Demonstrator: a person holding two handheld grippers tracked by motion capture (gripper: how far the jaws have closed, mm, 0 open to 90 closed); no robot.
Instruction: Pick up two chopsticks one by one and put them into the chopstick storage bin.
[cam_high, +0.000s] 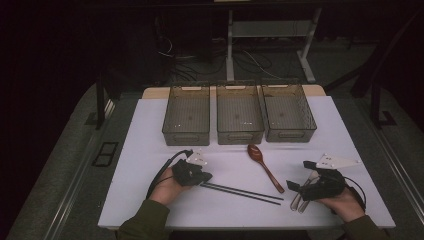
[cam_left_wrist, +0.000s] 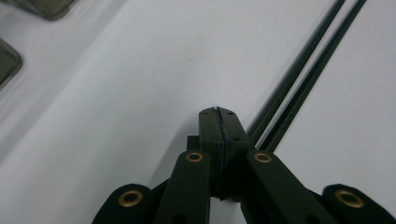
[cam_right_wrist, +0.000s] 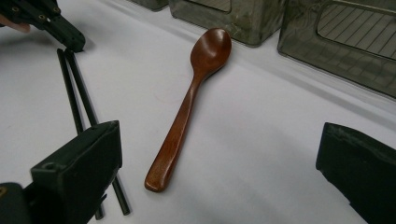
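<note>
A brown wooden spoon (cam_high: 264, 167) (cam_right_wrist: 187, 107) lies on the white table (cam_high: 150, 150), bowl toward the bins. A pair of black chopsticks (cam_high: 245, 192) (cam_left_wrist: 299, 74) (cam_right_wrist: 77, 93) lies side by side in front of it. My left gripper (cam_high: 208, 176) (cam_left_wrist: 218, 113) is shut with nothing in it, its tip right beside the chopsticks' left ends; it also appears far off in the right gripper view (cam_right_wrist: 70, 39). My right gripper (cam_high: 298, 175) (cam_right_wrist: 219, 163) stands wide open, low over the table, facing the spoon's handle end from the right.
Three grey see-through bins (cam_high: 186, 115) (cam_high: 239, 114) (cam_high: 288, 112) stand in a row at the back; their near walls show beyond the spoon (cam_right_wrist: 243, 16) (cam_right_wrist: 345, 42). Silvery utensils (cam_high: 299, 201) lie under my right gripper near the front edge.
</note>
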